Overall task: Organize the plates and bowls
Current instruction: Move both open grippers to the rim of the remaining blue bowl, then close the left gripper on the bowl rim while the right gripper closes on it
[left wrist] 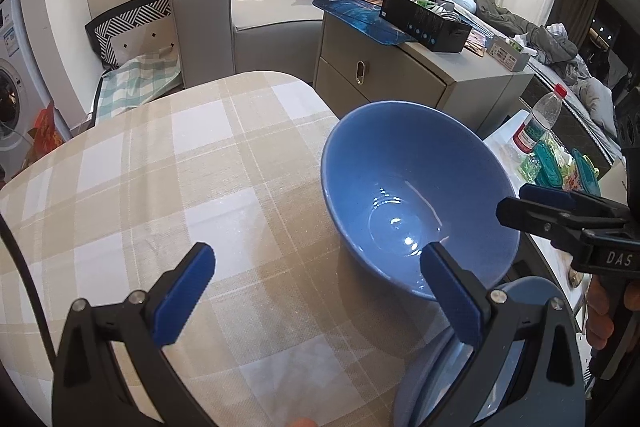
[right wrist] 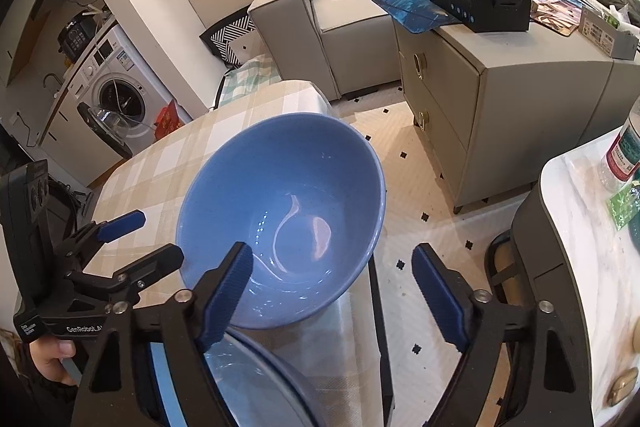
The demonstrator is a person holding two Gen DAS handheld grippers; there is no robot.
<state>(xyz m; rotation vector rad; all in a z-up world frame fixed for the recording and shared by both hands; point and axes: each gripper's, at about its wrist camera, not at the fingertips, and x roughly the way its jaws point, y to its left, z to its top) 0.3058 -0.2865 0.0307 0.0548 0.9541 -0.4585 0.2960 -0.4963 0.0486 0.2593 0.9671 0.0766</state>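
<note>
Blue bowl (left wrist: 420, 195) on checked surface (left wrist: 180, 187), near its edge.
Left hand-held gripper (left wrist: 316, 291) jaws apart, empty; right hand-held gripper (right wrist: 332, 291) jaws apart, left finger (right wrist: 224, 299) over bowl rim, not pressing; blue plate (right wrist: 256, 379) just beside.

A deep glossy blue ceramic bowl (left wrist: 416, 195) is sitting upright, empty, near the table edge, beside a pale blue plate (right wrist: 256, 379).

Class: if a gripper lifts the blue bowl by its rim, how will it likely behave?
The blue bowl looks glazed and glossy, so the pads may slip. It seems rigid ceramic, probably heavy and breakable. Sitting near the table edge on a narrow base, it could tip.
</note>
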